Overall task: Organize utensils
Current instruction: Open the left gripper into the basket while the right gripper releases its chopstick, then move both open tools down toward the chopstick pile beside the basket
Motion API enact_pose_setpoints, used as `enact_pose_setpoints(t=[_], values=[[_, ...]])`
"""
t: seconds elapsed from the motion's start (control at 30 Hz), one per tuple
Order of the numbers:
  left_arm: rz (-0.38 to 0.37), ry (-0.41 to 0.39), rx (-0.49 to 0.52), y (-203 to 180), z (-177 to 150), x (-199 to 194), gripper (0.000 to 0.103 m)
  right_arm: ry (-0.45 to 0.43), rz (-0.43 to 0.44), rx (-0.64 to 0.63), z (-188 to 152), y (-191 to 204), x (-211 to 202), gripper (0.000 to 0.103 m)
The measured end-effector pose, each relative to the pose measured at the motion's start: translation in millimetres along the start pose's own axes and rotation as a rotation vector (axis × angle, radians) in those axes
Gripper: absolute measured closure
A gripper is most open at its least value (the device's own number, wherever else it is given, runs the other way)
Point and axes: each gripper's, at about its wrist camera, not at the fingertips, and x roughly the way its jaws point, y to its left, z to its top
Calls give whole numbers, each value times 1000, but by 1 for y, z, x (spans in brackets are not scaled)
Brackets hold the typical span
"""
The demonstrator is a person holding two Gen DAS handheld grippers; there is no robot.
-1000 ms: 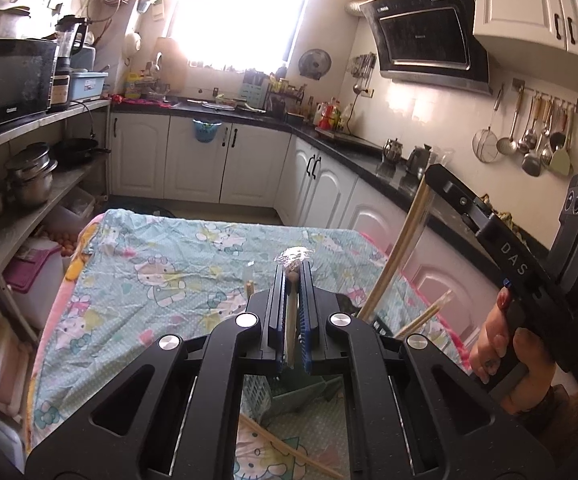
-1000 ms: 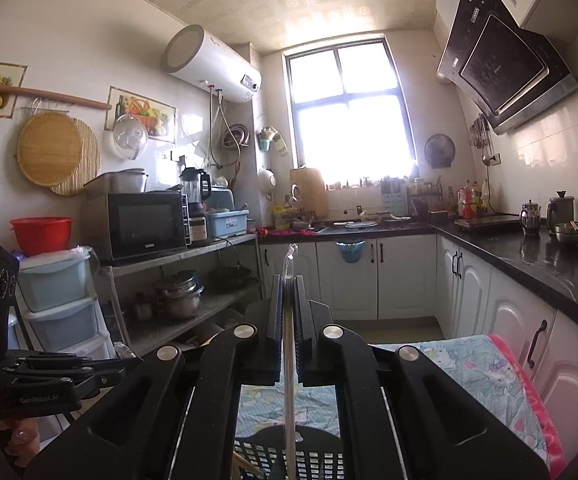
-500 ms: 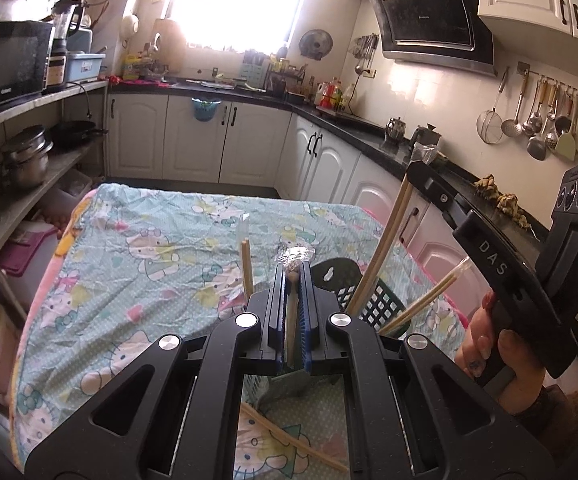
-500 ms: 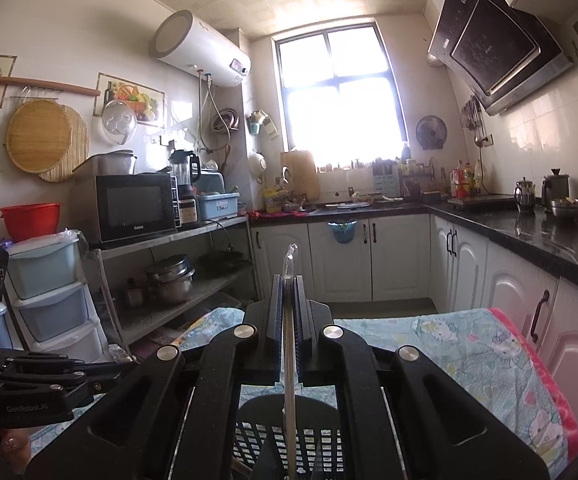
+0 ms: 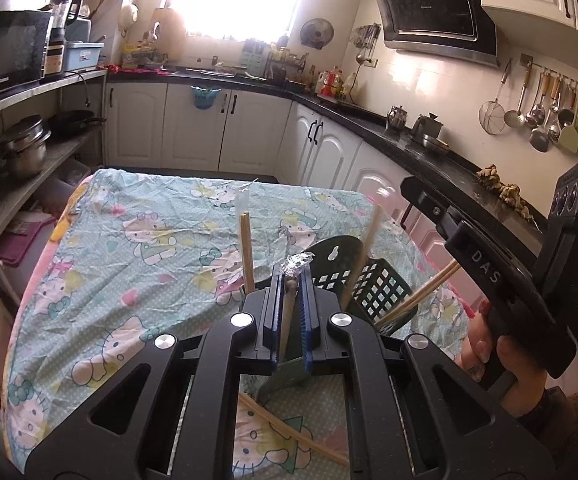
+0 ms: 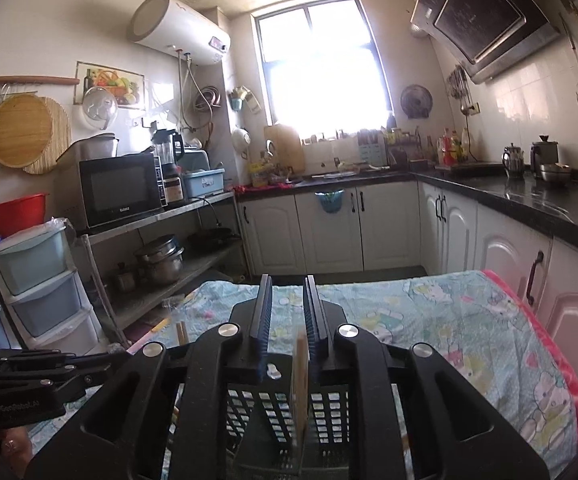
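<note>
My left gripper (image 5: 289,280) is clamping a plastic-wrapped chopstick (image 5: 288,312) above the black basket (image 5: 373,284). My right gripper (image 6: 287,304) is standing with jaws parted over that basket (image 6: 329,404), a chopstick (image 6: 299,376) standing loose between them.

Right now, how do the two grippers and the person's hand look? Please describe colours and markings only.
Both grippers are matte black plastic with silver round bolts and blue ribbed pads. The right gripper, seen from the left wrist, carries white letters "DAS" and a green light. The hand gripping its handle is bare.

Daylight blows out the window (image 6: 325,64), walls stay warmly lit, and fisheye edges curve and darken.
</note>
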Motion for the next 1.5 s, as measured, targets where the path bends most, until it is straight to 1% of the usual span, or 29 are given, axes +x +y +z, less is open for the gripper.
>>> enact_pose_setpoints(t=[0.03, 0.1, 0.17, 0.23, 0.27, 0.3, 0.33, 0.4, 0.53, 0.6, 0.67, 0.87, 1.13, 1.4, 1.5], values=[[2, -1, -5, 1, 0, -1, 92, 6, 2, 4, -1, -1, -1, 85], [2, -3, -13, 2, -1, -2, 79, 20, 2, 7, -1, -1, -3, 81], [2, -8, -19, 4, -2, -5, 75, 29, 3, 9, -2, -2, -6, 77], [1, -14, -29, 5, -2, -8, 69, 36, -3, 5, -2, -1, -9, 75], [4, -18, -35, 6, -2, -10, 62, 37, -9, 3, -2, -2, -12, 74], [8, -24, -40, 6, -2, -13, 57, 40, -13, 2, -2, -2, -14, 74], [11, -30, -45, 6, -2, -16, 54, 42, -13, 2, -2, -2, -16, 72], [11, -44, -51, 7, -1, -21, 43, 51, -14, 5, -1, -2, -20, 69], [17, -78, -66, 9, 2, -34, 28, 62, -18, 0, 0, 0, -29, 63], [20, -91, -71, 8, 4, -40, 15, 68, -19, -7, 0, 1, -33, 60], [28, -107, -71, 8, 5, -46, 11, 80, -22, -13, 1, 3, -37, 56], [45, -127, -60, 5, 3, -59, 11, 101, -19, -27, -1, 9, -50, 51], [62, -144, -40, 0, -4, -73, 10, 103, -2, -57, -3, 15, -70, 46], [62, -125, -51, 1, -16, -77, 10, 119, 16, -79, -7, 24, -88, 43], [63, -114, -59, 3, -21, -77, 10, 139, 14, -79, -13, 24, -93, 42]])
